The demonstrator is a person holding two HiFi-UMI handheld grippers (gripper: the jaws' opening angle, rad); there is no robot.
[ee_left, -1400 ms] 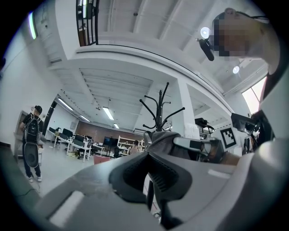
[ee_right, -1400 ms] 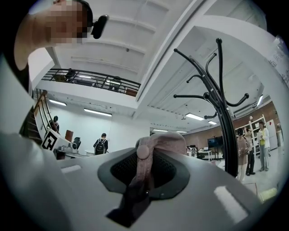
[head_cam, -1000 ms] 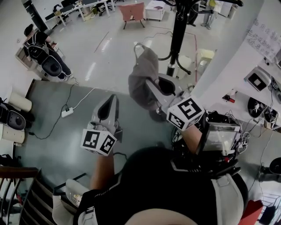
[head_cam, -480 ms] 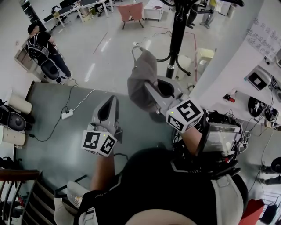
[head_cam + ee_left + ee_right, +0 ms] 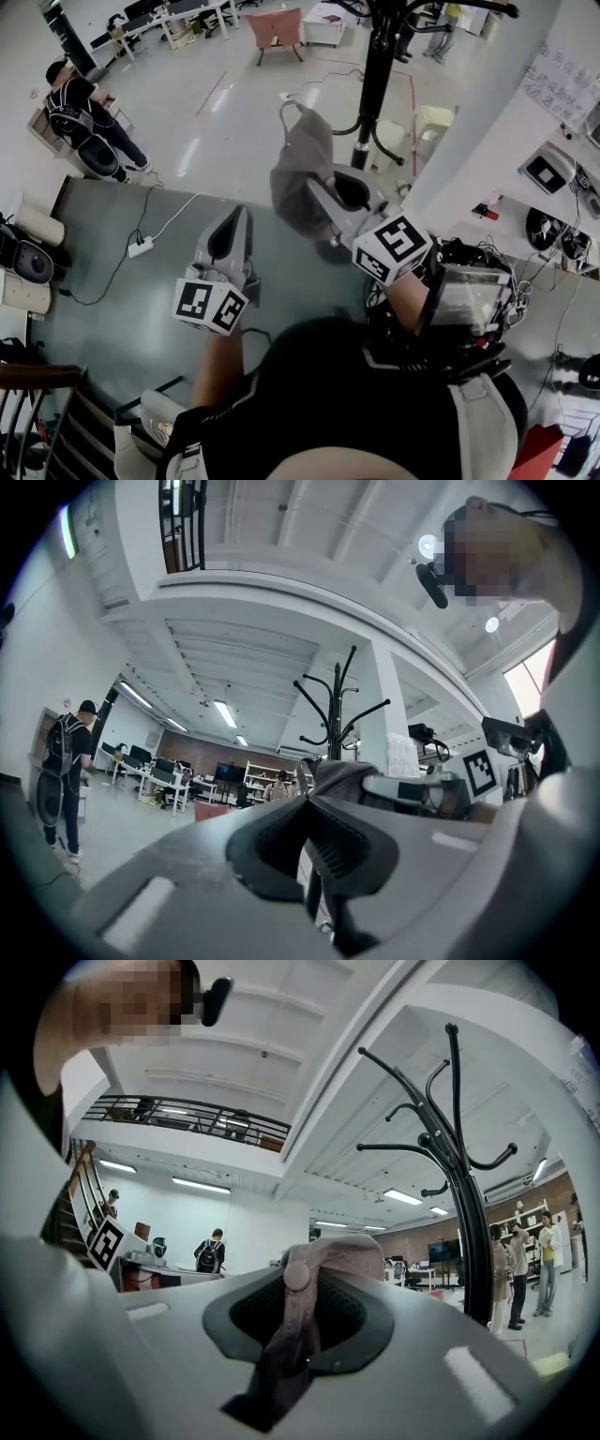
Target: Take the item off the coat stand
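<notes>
A grey fabric item (image 5: 302, 164) with a strap loop hangs free in front of the black coat stand (image 5: 375, 66), off its hooks. My right gripper (image 5: 314, 187) is shut on it. In the right gripper view a pinkish strap with a snap button (image 5: 298, 1283) is pinched between the jaws, and the coat stand (image 5: 466, 1213) rises bare at the right. My left gripper (image 5: 236, 214) is lower and to the left, jaws together with nothing in them. In the left gripper view the fabric item (image 5: 349, 772) and the coat stand (image 5: 335, 710) show beyond its tips.
A person with a backpack (image 5: 80, 108) stands at the far left. A pink chair (image 5: 279, 26) is at the back. A power strip and cable (image 5: 141, 247) lie on the floor. A white desk with devices (image 5: 553, 178) is on the right, and stair rails (image 5: 37, 412) at the bottom left.
My right gripper with the fabric item has drifted slightly left and away from the stand. The person at the far left has walked further left. The left gripper has held still.
</notes>
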